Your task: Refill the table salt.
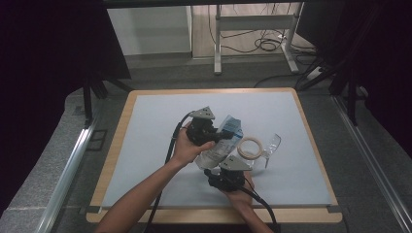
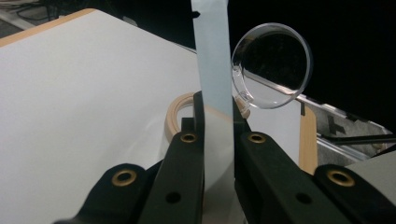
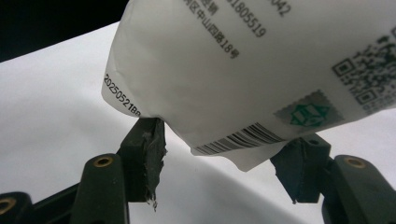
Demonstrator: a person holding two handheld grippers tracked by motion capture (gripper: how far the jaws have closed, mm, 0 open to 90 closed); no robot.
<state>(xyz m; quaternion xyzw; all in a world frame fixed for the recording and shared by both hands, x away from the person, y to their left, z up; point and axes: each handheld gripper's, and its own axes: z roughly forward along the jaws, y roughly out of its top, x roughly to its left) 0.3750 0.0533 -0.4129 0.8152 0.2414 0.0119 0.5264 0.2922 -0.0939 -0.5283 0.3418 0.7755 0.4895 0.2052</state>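
So the pouch [image 1: 221, 145] is a soft white bag with a light blue band across its top end, held up off the table between the two grippers near the middle of the mat. Its lower end is puffy and printed with black text, a date code, a barcode, a QR code and a small green stamp, all easy to read in the right gripper view [image 3: 261, 70]. The left gripper [image 1: 217, 132] is clamped tight on the flat blue top strip [image 2: 213, 56], jaws pressed right together on it. The right gripper [image 1: 228, 171] sits under the bottom end with its jaws partly apart on either side of the bag's corner; can't really tell if the pads actually press it. Just beside the pouch, on the pale blue mat [image 1: 160, 121], lies a tan tape ring [image 1: 250, 148], and touching that a clear plastic scoop [image 1: 273, 144]. The mat covers a wooden table [image 1: 118, 138].
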